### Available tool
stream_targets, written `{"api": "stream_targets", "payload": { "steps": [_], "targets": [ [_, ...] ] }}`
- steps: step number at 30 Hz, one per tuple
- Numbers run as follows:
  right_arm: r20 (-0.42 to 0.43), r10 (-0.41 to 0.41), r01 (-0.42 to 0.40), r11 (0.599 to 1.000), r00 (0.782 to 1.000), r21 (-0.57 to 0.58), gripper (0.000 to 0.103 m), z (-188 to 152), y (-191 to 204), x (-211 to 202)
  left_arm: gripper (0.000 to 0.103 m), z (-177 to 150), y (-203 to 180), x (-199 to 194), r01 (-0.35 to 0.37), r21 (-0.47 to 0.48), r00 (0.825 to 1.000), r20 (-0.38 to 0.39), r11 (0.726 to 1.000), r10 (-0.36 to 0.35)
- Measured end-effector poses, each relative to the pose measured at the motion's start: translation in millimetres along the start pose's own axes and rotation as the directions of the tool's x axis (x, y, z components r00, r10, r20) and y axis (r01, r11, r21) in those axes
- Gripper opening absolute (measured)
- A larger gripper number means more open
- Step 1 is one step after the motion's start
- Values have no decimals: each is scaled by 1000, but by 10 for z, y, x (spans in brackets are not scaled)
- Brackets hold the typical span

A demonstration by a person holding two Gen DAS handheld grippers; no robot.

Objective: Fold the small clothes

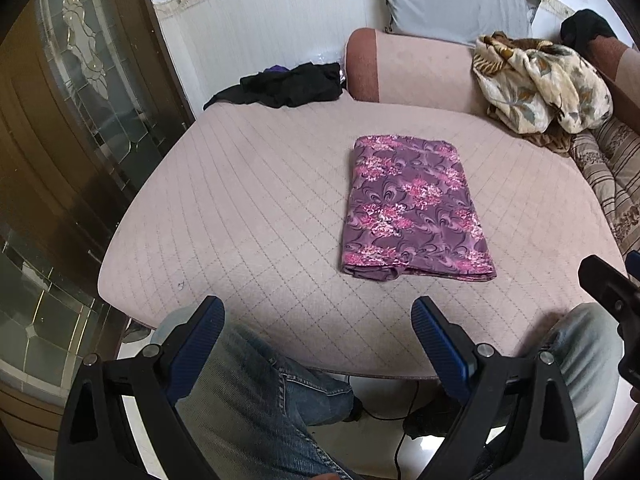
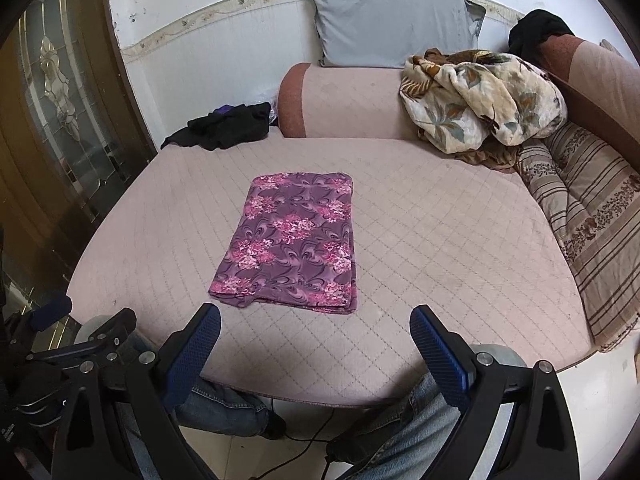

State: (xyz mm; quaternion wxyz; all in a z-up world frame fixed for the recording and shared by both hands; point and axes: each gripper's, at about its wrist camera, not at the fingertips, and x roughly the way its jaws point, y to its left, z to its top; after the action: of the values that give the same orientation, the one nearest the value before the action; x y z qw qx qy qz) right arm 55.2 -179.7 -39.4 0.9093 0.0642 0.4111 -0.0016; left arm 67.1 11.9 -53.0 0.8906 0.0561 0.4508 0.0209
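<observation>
Clearly the purple floral cloth [image 1: 414,210] lies already folded into a neat rectangle, right of centre in the left wrist view and left of centre in the right wrist view [image 2: 292,240], flat on the quilted pink cushion [image 1: 248,200]. It looks thin, light and limp, likely to slide and open if lifted by one layer only. A sound hold, I judge, is at the near edge, where the stacked layers show along the lower side, one corner per gripper, pinching all layers together.

The left gripper [image 1: 318,334] hovers low in its frame over the cushion's near edge, its blue-padded fingers spread wide with nothing between them. The right gripper [image 2: 316,340] hangs likewise, fingers apart and empty, with the cloth just beyond its tips.

Nothing lies between the grippers and the cloth. A black garment [image 1: 286,84] sits crumpled at the upper left of the cushion, well apart from the cloth. A cream leaf-print blanket [image 2: 484,98] is heaped at the upper right, against the bolster [image 2: 340,100], with a grey pillow [image 2: 392,24] behind and a striped cushion [image 2: 592,216] along the right edge.
</observation>
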Motion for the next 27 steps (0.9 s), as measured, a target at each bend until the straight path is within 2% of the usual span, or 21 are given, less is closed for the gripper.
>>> {"api": "stream_targets", "payload": {
  "steps": [10,16,27],
  "targets": [
    [-78,-1,1,1000,997,-1,98,57,-54,483,94,69,-64,432,6,15,996,-88,1000,-5],
    [-109,-1,1,1000,994,-5,98,106,-57,764,94,132,-50,625,8,15,994,-111,1000,-7],
    [-101,10,-11,1000,995,-6,98,155,-51,800,94,143,-53,635,-3,19,994,-113,1000,5]
  ]
}}
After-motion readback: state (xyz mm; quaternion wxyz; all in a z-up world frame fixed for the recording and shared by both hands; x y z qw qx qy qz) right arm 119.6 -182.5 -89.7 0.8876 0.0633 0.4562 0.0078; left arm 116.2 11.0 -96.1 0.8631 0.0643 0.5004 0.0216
